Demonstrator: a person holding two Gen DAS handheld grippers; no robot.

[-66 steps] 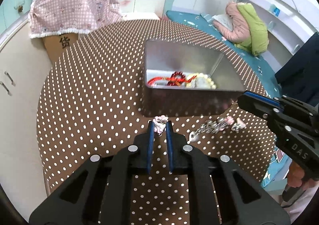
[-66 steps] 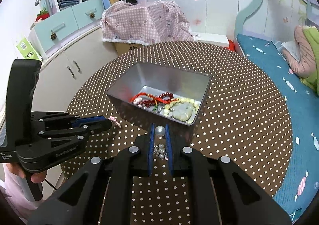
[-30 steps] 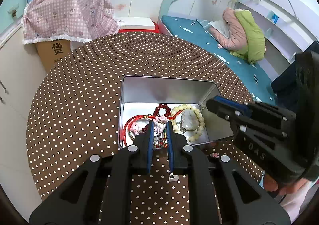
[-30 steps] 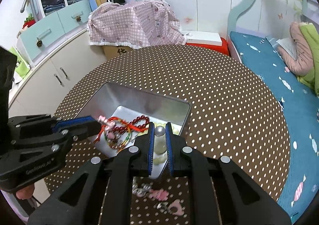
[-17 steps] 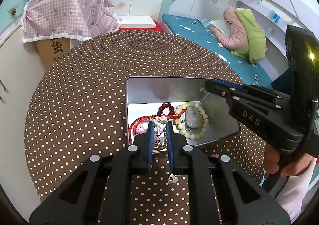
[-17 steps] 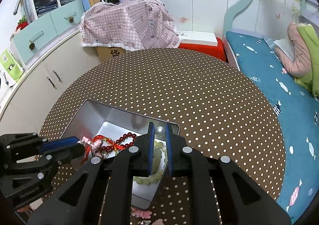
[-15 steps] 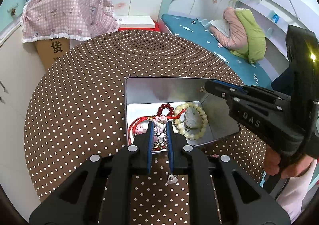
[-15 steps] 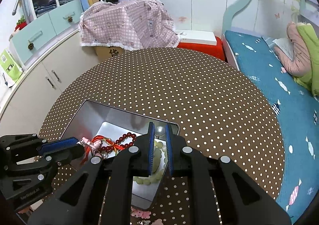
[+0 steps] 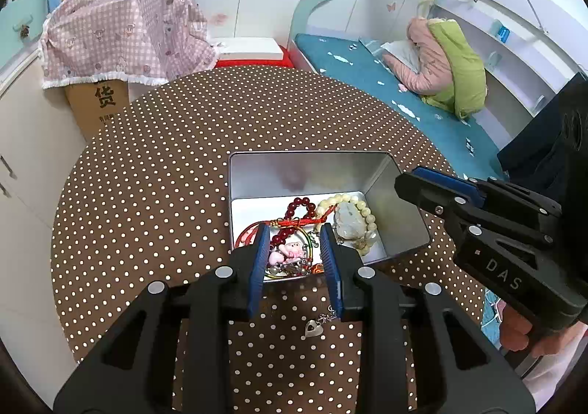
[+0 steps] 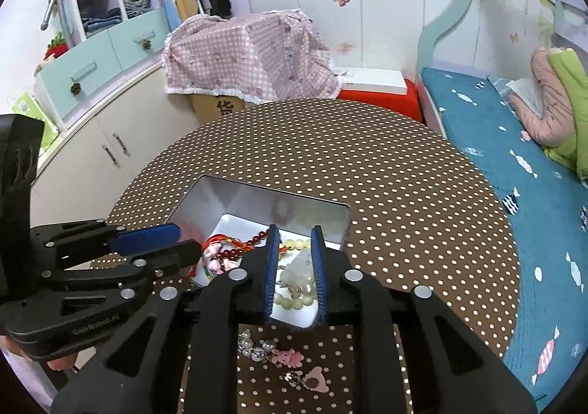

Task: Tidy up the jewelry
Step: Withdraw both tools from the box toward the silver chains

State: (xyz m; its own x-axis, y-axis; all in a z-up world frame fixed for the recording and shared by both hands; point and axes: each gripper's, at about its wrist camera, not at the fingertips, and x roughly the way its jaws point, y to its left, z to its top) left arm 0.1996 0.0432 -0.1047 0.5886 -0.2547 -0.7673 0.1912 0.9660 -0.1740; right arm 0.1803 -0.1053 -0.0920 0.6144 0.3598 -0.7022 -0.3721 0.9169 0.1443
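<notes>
A silver metal tin (image 9: pixel 305 164) (image 10: pixel 253 199) sits on the brown polka-dot table and holds red bead bracelets (image 9: pixel 299 206), a pale bead bracelet with a jade pendant (image 9: pixel 349 217) (image 10: pixel 294 278) and a pink charm piece (image 9: pixel 288 252) (image 10: pixel 217 265). My left gripper (image 9: pixel 292 243) is open and empty over the tin's near left corner. My right gripper (image 10: pixel 294 245) is open and empty over the tin's near right part. A silver heart pendant (image 9: pixel 312 328) lies on the table below the left gripper. A pearl and pink charm chain (image 10: pixel 272 351) lies on the table in front of the tin.
The round table (image 9: pixel 183 157) has a near rim at left. A cardboard box under pink checked cloth (image 9: pixel 117 43) stands behind it. A bed with blue cover (image 10: pixel 514 142) lies to the right, white cupboards (image 10: pixel 92 142) to the left.
Both grippers have opened over the tin. The pink charm piece has left the left gripper and lies in the tin; the silver bead held by the right gripper is no longer between its fingers.
</notes>
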